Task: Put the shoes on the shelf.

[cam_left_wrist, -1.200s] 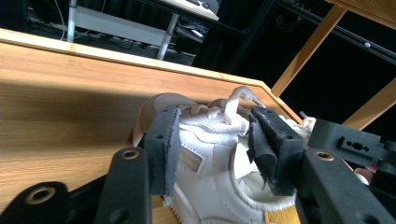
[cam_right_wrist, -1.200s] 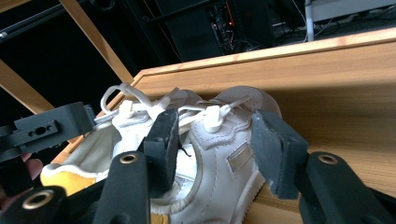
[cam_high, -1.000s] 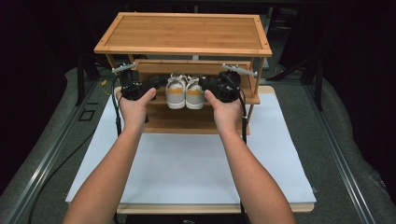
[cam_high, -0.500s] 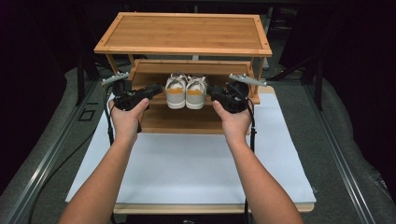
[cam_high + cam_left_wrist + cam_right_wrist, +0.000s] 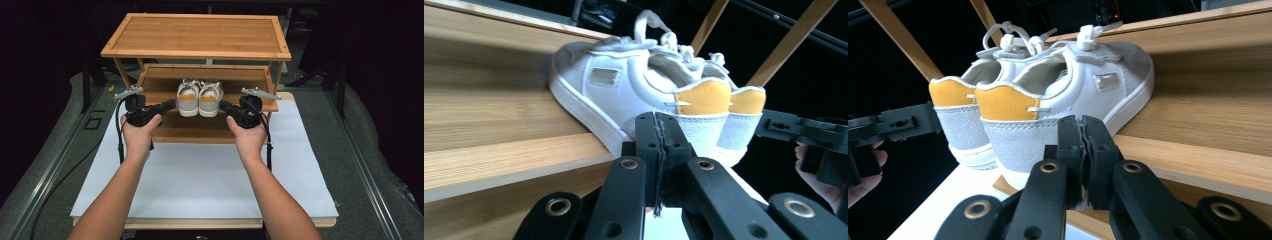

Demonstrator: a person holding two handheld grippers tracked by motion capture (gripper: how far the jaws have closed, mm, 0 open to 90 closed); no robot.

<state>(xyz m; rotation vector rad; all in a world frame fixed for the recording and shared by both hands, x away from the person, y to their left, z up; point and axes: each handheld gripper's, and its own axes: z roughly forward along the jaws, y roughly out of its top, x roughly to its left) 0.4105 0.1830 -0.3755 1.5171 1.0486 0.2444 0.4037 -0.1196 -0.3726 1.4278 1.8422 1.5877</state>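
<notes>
Sneakers (image 5: 199, 96) sit paired on the rack's middle shelf (image 5: 160, 85); left gripper (image 5: 171, 104) and right gripper (image 5: 223, 104) flank them, both having just clenched empty.

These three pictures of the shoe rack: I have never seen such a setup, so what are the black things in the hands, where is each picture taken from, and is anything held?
A person sits at a table and holds a hand-worked grasping tool in each hand. The high view looks down from above: the left tool and right tool point inward at a pair of small white shoes with yellow heel patches. The shoes stand side by side on the lower shelf of a wooden rack, which stands on a white board. The other two pictures come from cameras riding on the tools, looking along their black jaws. In both, the jaws are shut together with nothing between them, just short of the shoes' heels. So nothing is held; the shoes rest on the shelf.
</notes>
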